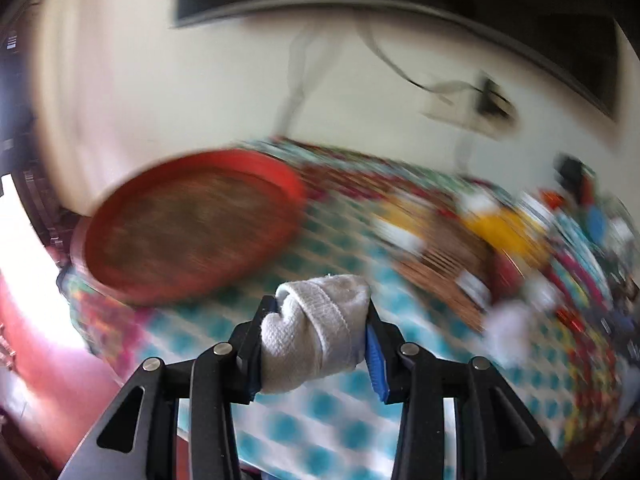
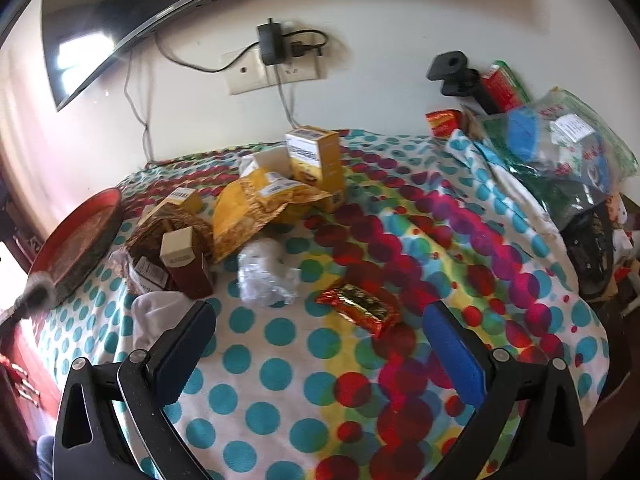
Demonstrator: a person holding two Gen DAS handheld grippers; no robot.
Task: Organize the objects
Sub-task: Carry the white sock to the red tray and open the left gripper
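Note:
My left gripper (image 1: 320, 304) is shut on a rolled white sock (image 1: 316, 336), held above the polka-dot cloth (image 1: 304, 424). A round red tray (image 1: 280, 176) lies just beyond it to the left; this view is blurred. My right gripper (image 2: 320, 312) stands open over the cloth (image 2: 280, 380). A gold and red foil packet (image 2: 360, 312) lies on the cloth just beyond its fingertips, untouched. Another white cloth bundle (image 2: 156, 312) lies by its left finger. At that view's left edge, a blurred white lump (image 2: 38, 288) sits by the tray (image 2: 96, 200).
A heap lies in the middle: yellow boxes (image 2: 316, 160), a torn yellow bag (image 2: 256, 212), a brown box (image 2: 186, 264) and crumpled clear plastic (image 2: 264, 276). Bags and clutter (image 2: 560, 148) pile up at the right. A wall with a socket (image 2: 272, 68) stands behind.

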